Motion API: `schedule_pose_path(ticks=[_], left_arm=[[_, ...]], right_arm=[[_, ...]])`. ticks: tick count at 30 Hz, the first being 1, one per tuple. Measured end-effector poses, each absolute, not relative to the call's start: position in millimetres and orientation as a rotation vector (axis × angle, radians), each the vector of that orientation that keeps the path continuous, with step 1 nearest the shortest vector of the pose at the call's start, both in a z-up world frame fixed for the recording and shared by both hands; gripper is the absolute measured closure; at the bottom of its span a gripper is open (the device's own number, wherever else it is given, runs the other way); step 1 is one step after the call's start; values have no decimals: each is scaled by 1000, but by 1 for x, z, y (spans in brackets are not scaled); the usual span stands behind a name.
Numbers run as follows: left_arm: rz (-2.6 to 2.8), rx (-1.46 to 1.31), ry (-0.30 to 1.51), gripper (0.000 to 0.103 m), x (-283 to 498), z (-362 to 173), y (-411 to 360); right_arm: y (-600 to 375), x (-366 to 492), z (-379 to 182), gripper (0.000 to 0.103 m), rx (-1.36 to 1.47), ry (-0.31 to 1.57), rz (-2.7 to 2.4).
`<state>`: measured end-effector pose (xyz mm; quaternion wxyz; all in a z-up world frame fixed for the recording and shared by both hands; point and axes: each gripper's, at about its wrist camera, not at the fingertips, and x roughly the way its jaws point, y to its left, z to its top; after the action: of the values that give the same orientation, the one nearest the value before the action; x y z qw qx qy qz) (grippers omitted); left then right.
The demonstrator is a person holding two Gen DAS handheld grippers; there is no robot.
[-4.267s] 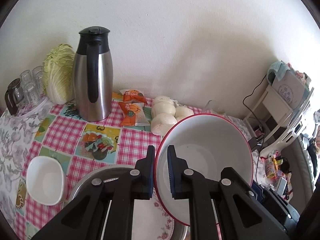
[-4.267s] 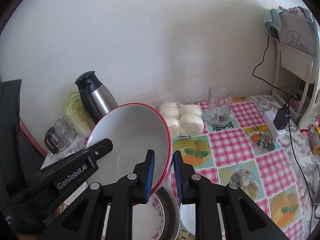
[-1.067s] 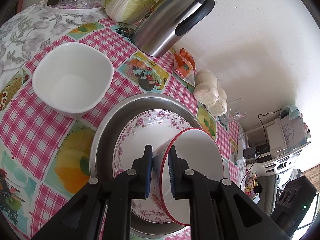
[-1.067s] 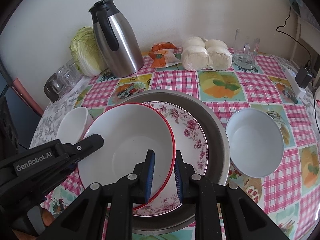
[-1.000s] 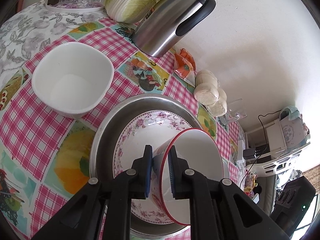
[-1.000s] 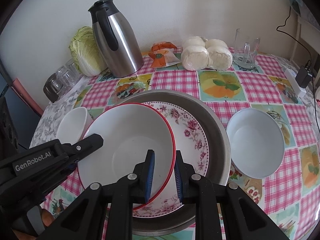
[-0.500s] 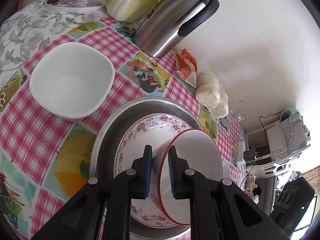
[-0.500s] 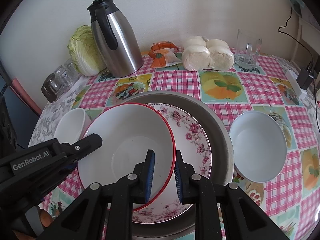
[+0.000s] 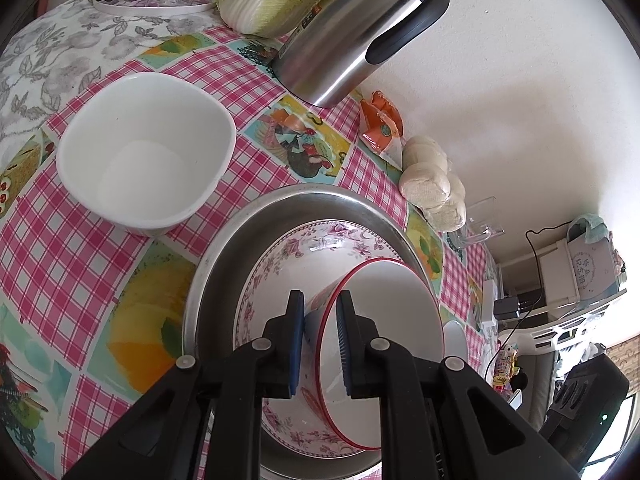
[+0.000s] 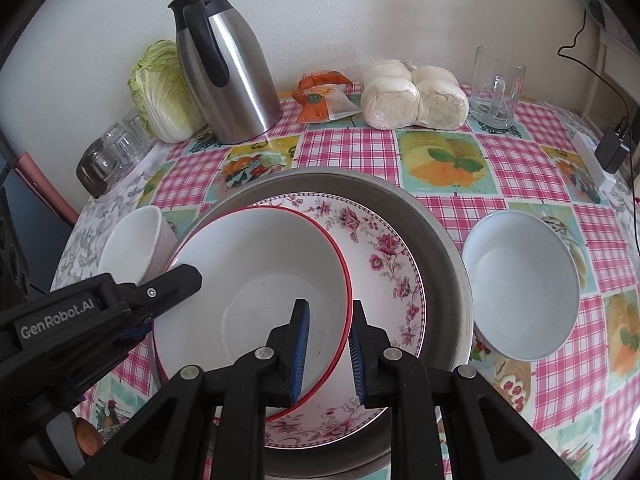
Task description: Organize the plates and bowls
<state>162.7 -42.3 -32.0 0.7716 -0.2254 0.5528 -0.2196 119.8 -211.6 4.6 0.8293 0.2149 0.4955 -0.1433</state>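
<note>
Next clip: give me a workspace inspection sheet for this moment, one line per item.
Surface: table under a pink checked cloth.
Job's things: red-rimmed bowl in flowered plate, inside metal basin; white bowl and pale bowl apart.
Clutter: thermos, cabbage, buns, glass mug, orange packets, glasses.
Grippers: left gripper and right gripper both grip the red-rimmed bowl's rim.
Cables: black cable, charger.
Surroundings: white wall.
</note>
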Motion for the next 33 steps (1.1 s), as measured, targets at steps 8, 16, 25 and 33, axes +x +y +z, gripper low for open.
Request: schedule_pose_path(ticks=[8, 16, 25, 33], left_arm=[[-478, -497, 1203, 88, 163, -33, -41], [-466, -494, 1223, 88, 164, -32, -41], [-462, -474, 1194, 85, 161, -13, -38], [-450, -376, 1102, 67, 154, 23, -38]], right_arm=[[-211, 120, 4, 80, 459, 1053, -300], [-213, 120, 4, 80, 478, 1069, -314], [-218, 112, 25, 80, 466, 1020, -349], [-221, 104, 56, 75, 439, 950, -376]])
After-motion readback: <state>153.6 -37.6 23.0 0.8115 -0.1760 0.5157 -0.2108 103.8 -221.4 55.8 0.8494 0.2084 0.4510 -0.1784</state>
